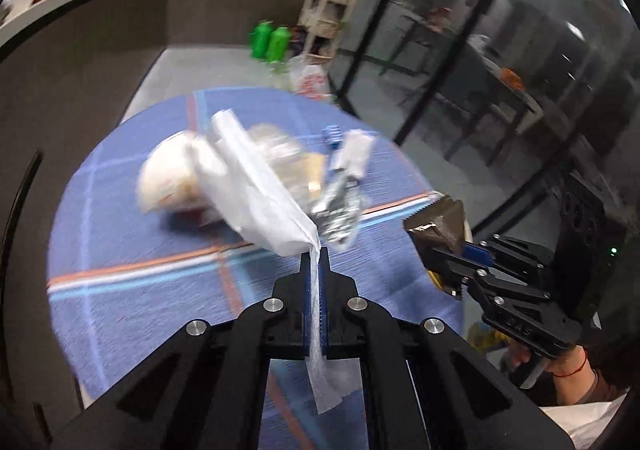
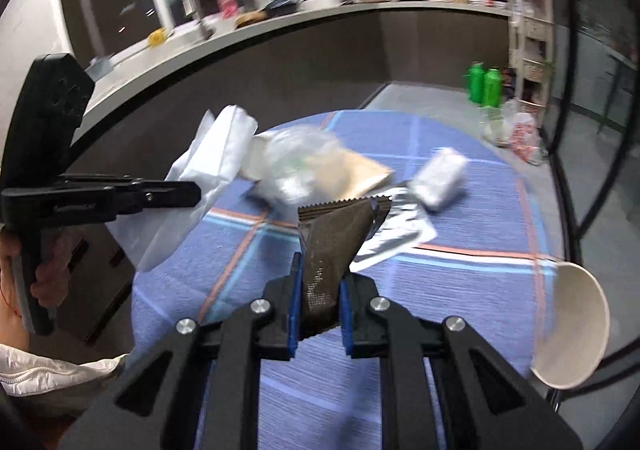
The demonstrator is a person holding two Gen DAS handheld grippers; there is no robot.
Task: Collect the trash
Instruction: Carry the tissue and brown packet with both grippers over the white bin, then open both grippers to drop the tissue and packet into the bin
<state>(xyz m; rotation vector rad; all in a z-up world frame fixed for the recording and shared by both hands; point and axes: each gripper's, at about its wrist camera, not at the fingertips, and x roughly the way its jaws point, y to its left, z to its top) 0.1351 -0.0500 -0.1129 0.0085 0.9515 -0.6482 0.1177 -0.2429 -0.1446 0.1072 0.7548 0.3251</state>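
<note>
Currently both claws loaded, lifted clear of the desk (image 1: 120,250).

Left claw (image 1: 315,254): pinched fully together on a white tissue (image 1: 260,185), thin edge clamped between the pads, bulk of the sheet hanging forward and a tail trailing back toward the handle.

Right claw (image 2: 318,282): closed to a narrow gap on a brown wrapper (image 2: 340,230), gripped low at its folded end, serrated edge pointing away.

Left on the blue checked cloth: silver foil packet (image 2: 396,234), small white roll (image 2: 440,177), clear plastic bag (image 2: 296,161) over a tan envelope (image 2: 360,169). Paper bowl (image 2: 568,326) at the near right edge, tipped on its side. No bin visible in either view.

Judgement, step in hand: carry both pieces to the bin.
- Keep both grips firm; tissue held by a thin edge only, likely to tear or slip if swung.
- Move smoothly, hanging sheet kept off the remaining litter.
- Keep the claws apart to avoid snagging tissue on wrapper.
- Release only once over the bin.
</note>
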